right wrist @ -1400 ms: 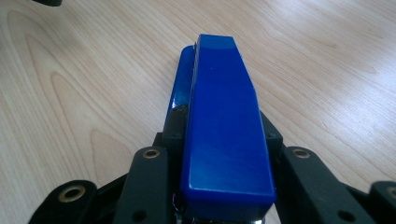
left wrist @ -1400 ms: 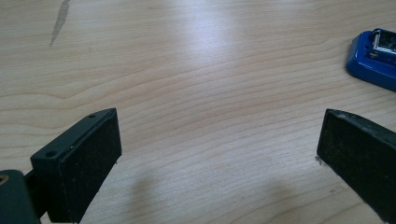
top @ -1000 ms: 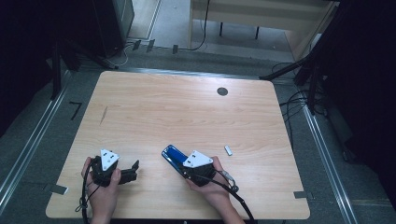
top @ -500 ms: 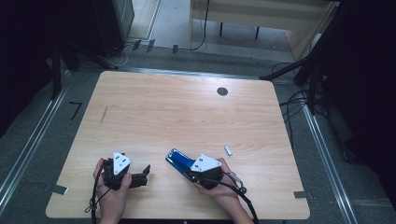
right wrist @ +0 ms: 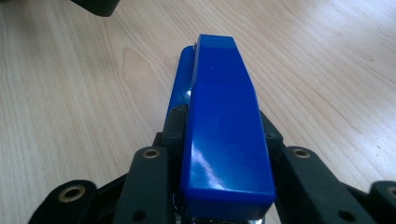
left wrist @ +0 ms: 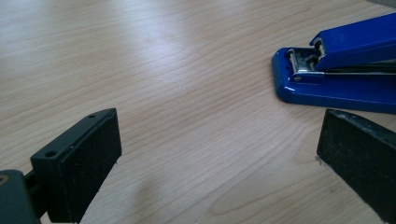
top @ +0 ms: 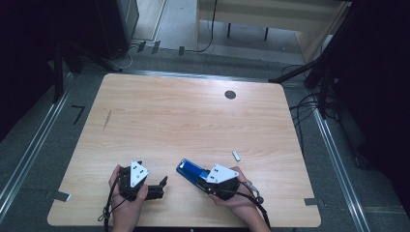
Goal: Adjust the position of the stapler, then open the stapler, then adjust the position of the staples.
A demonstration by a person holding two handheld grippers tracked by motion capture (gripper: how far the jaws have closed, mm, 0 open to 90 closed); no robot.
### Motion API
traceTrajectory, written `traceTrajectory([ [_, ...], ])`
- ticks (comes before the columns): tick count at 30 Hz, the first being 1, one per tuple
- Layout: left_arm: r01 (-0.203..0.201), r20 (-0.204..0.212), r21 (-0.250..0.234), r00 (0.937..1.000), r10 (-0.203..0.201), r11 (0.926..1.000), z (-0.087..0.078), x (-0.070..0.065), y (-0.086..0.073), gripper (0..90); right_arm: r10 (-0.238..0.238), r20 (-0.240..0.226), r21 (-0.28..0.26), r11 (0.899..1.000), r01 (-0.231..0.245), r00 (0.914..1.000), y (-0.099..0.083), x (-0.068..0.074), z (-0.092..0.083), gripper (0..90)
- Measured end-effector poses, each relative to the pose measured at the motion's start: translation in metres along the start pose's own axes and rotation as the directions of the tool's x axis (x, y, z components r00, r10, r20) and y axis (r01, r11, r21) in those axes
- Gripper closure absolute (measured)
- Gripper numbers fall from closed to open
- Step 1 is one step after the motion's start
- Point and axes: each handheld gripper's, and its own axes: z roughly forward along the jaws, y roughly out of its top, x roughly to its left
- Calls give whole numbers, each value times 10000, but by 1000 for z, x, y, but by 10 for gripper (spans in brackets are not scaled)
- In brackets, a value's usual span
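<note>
A blue stapler (top: 187,169) lies low over the near middle of the wooden table (top: 193,121), its front end pointing left and away. My right gripper (top: 203,179) is shut on its rear half. In the right gripper view the stapler's glossy top (right wrist: 224,130) runs out between the two black jaws, which press on its sides. My left gripper (top: 162,187) sits just left of it, held by a hand and pointing right. It is open wide with nothing between its pads (left wrist: 88,158). The stapler's front (left wrist: 327,70), with its metal staple channel, lies beyond the far jaw.
A small pale oblong piece (top: 236,155) lies on the table to the right of the stapler. A round black grommet (top: 230,94) sits near the far edge. Cables run over the floor beyond the table (top: 309,104).
Both hands have slid to the right and a little toward the near edge. The stapler came along in the right gripper. The left gripper stays open.
</note>
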Motion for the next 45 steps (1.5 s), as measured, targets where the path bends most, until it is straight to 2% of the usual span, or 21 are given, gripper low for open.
traceTrajectory([
  [5, 6, 236, -97, 9997, -4, 10000, 0, -5, 1, 1, 79, -150, 9, 10000, -79, 9999, -3, -2, -4, 663],
  [6, -14, 329, -149, 9995, 19, 9999, 0, -7, 1, 1, 338, 18, -82, 9994, -338, 9994, -4, -2, -6, 549],
  [7, -14, 329, -149, 9995, 19, 9999, 0, -7, 1, 1, 338, 18, -82, 9994, -338, 9994, -4, -2, -6, 549],
  [8, -31, 385, -210, 9993, 39, 9998, 0, -9, 1, 1, 701, 23, -367, 9969, -700, 9975, -4, -4, -13, 428],
  [11, -62, 505, -250, 9987, 74, 9997, 0, -14, 2, 1, 950, 8, -525, 9941, -948, 9955, -4, -5, -22, 402],
  [12, -68, 666, -247, 9977, 84, 9997, 1, -16, 2, 2, 1011, -32, -627, 9929, -1011, 9949, -6, -6, -32, 401],
  [15, -49, 1158, -191, 9932, 70, 9998, 3, -22, 3, 2, 1105, -30, -872, 9901, -1103, 9939, -11, -5, -44, 403],
  [17, -132, 1401, -295, 9900, 172, 9995, 4, -26, 3, 4, 1195, 9, -1083, 9870, -1187, 9928, -15, -4, -52, 420],
  [18, -147, 1309, -384, 9912, 197, 9992, 3, -29, 4, 136, 1309, 154, -1300, 9832, -1278, 9913, -21, -4, -61, 442],
  [19, -150, 1279, -497, 9916, 212, 9987, 2, -32, 4, 136, 1309, 154, -1300, 9832, -1278, 9913, -21, -4, -61, 442],
  [21, -449, 1435, -679, 9882, 543, 9967, 0, -37, 4, 279, 1536, 236, -1480, 9778, -1485, 9878, -27, -4, -69, 473],
  [24, -846, 2077, -737, 9732, 983, 9937, 1, -47, 4, 535, 1990, 152, -1708, 9661, -1935, 9799, -38, -6, -80, 551],
  [26, -880, 2333, -593, 9673, 995, 9944, 3, -51, 5, 693, 2278, -39, -1738, 9587, -2249, 9737, -45, -6, -84, 607],
  [28, -877, 2646, -371, 9597, 944, 9955, 8, -54, 5, 724, 2362, -25, -1679, 9578, -2332, 9717, -46, -6, -84, 625],
  [31, -969, 2949, -151, 9506, 970, 9952, 12, -56, 6, 848, 2537, 572, -1389, 9598, -2439, 9656, -46, -4, -80, 680],
  [33, -853, 3098, -92, 9471, 839, 9963, 14, -57, 7, 900, 2703, 597, -1368, 9558, -2604, 9609, -46, -3, -78, 728],
  [36, -567, 3227, 197, 9453, 474, 9982, 21, -61, 9, 900, 2991, 576, -1239, 9488, -2904, 9525, -46, -4, -75, 771],
  [39, -780, 3252, 207, 9433, 671, 9967, 24, -69, 14, 900, 3297, 599, -1322, 9382, -3199, 9422, -46, -6, -74, 823],
  [40, -910, 3207, 172, 9438, 807, 9957, 26, -72, 16, 900, 3509, 531, -1315, 9305, -3418, 9349, -45, -8, -74, 844],
  [43, -1065, 3144, 153, 9444, 963, 9942, 32, -77, 18, 900, 3549, 496, -1268, 9294, -3466, 9336, -46, -8, -74, 875],
  [45, -1179, 3039, 219, 9468, 1057, 9928, 33, -79, 18, 900, 3471, 702, -1122, 9343, -3383, 9352, -45, -6, -74, 900],
])
